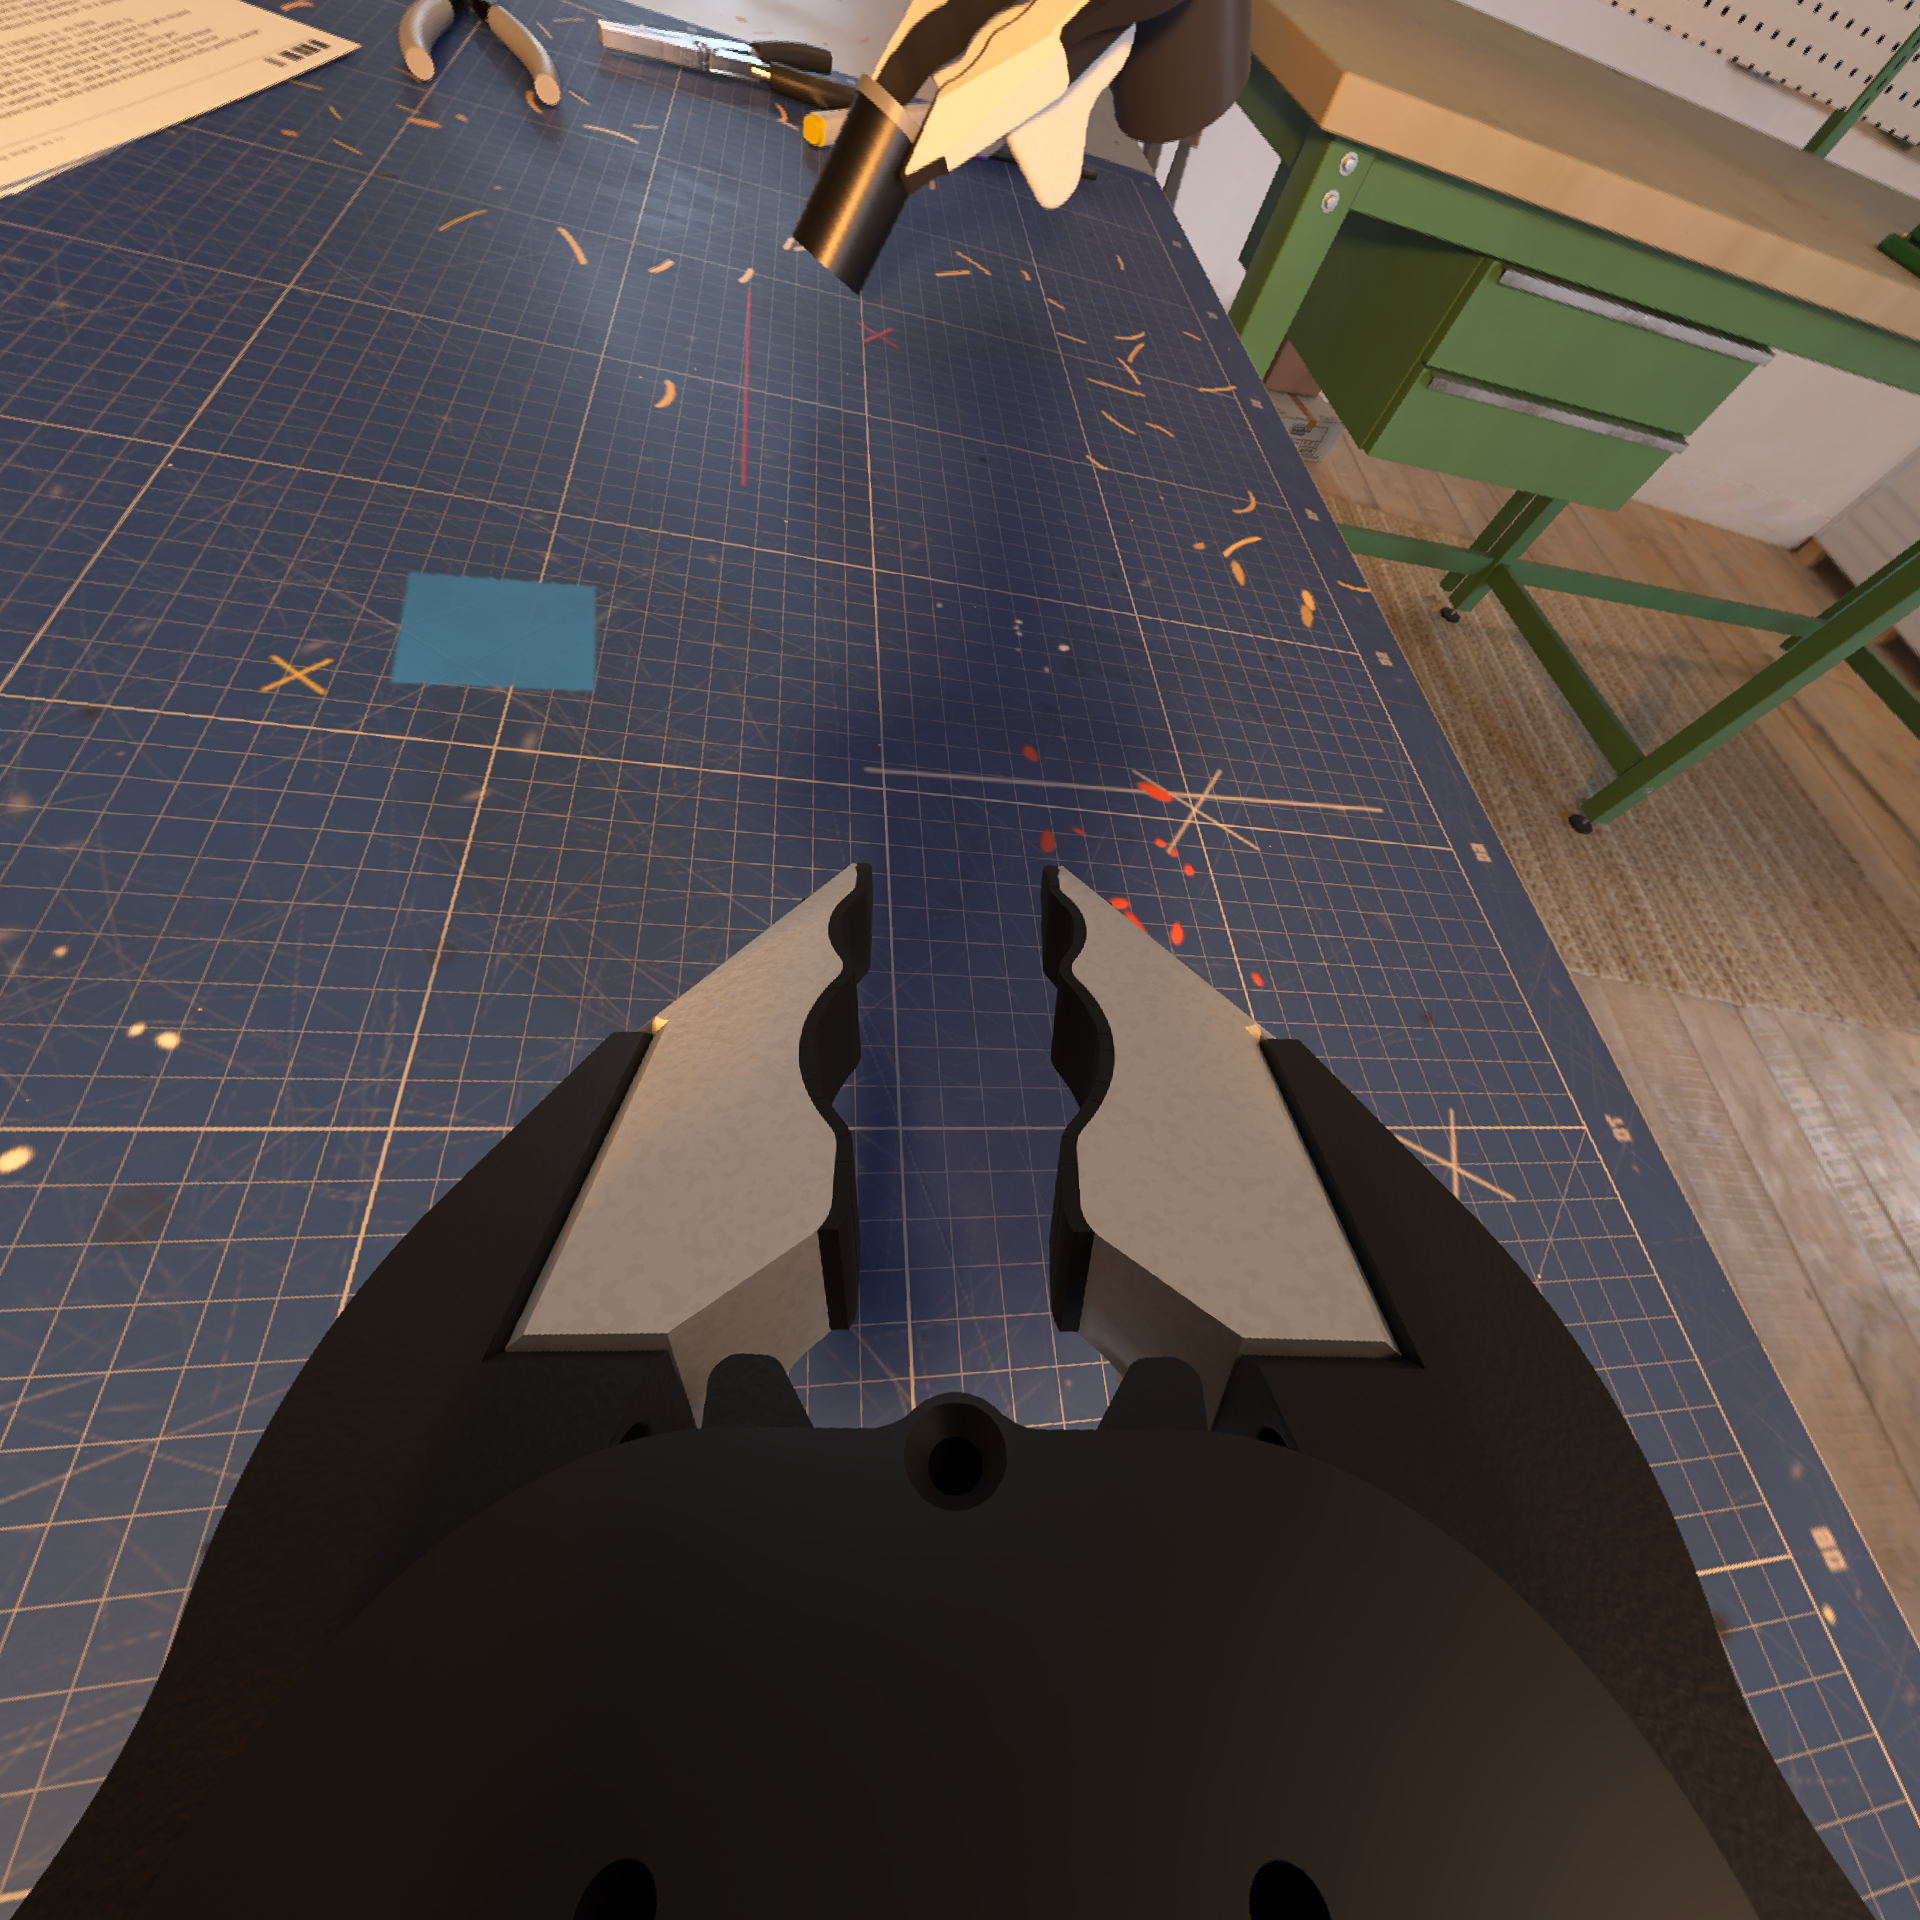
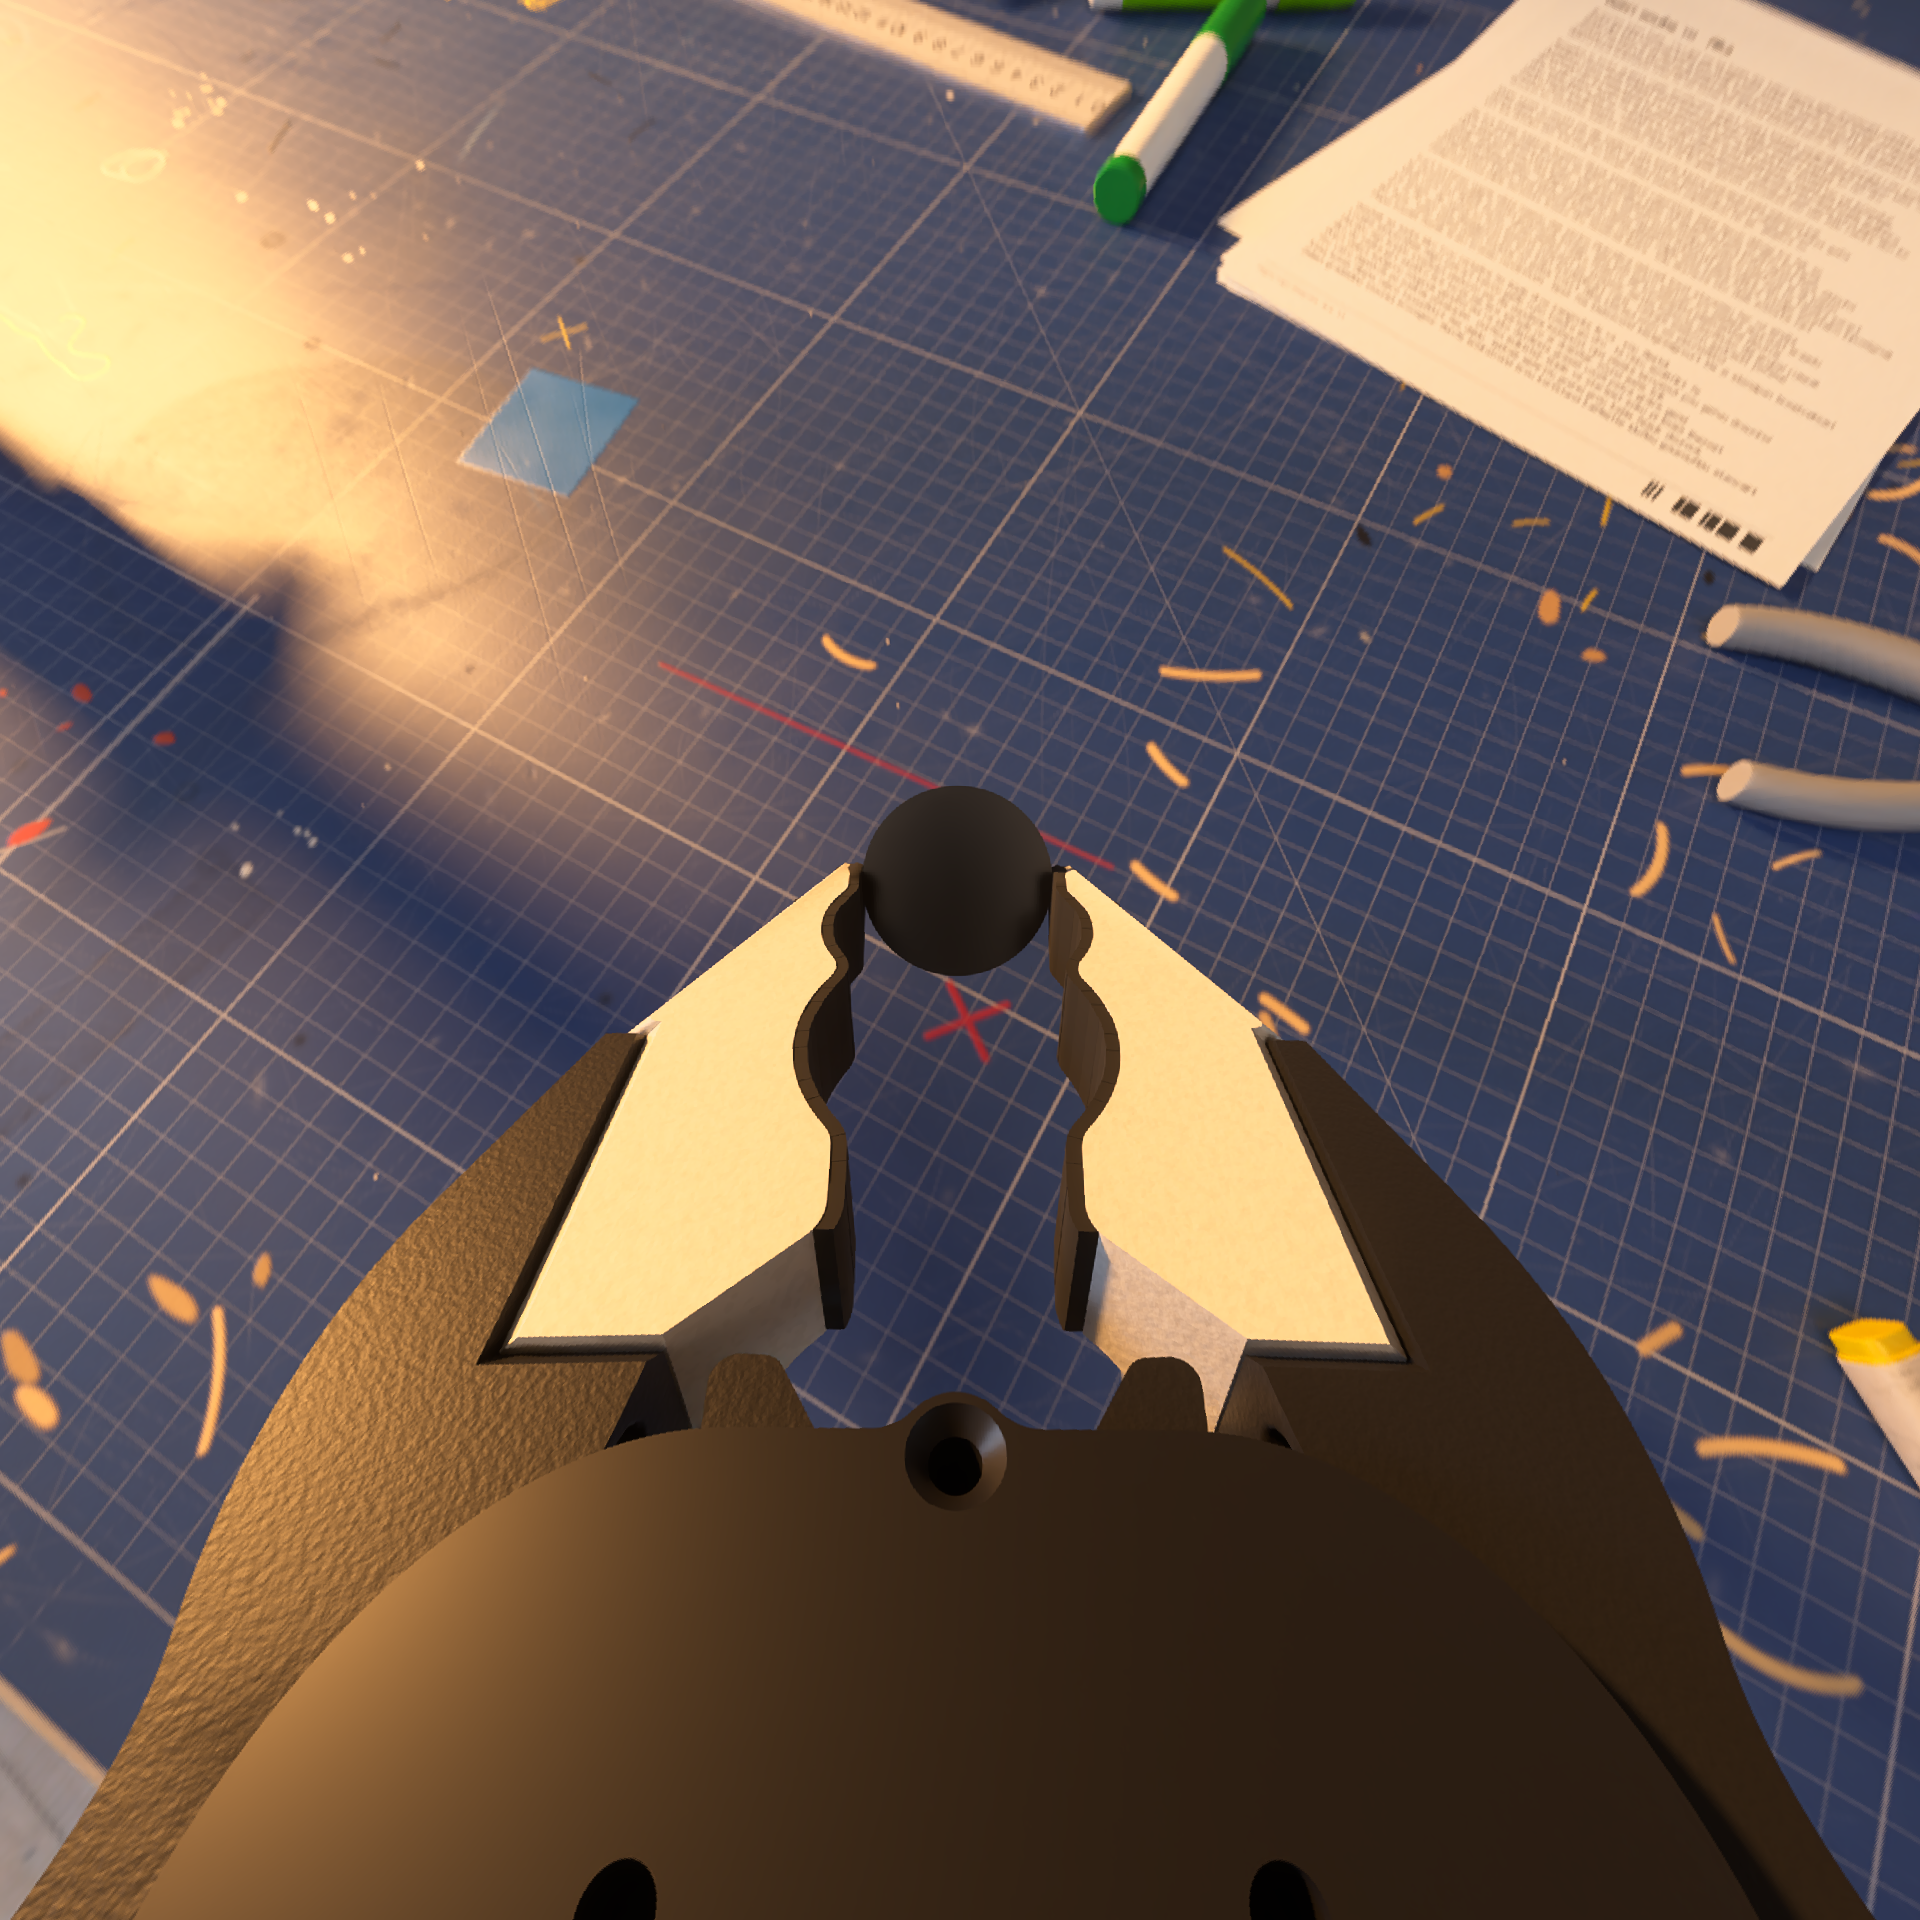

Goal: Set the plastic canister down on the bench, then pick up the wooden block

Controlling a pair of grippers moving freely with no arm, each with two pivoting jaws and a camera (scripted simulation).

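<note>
Black canister point(image 2: 956, 879) pinched between the right tool's point(image 2: 956, 883) fingertips, held above the blue gridded bench point(image 2: 1039, 520), left tool point(image 1: 954, 883) spread apart and empty over the bench, papers point(image 2: 1621, 260) and green marker point(image 2: 1169, 114) beyond.

Left gripper point(image 1: 956, 883) hovers with fingers parted, holding nothing. Right gripper point(image 2: 956, 883) has its fingertips closed on a black canister point(image 2: 956, 878).
</note>
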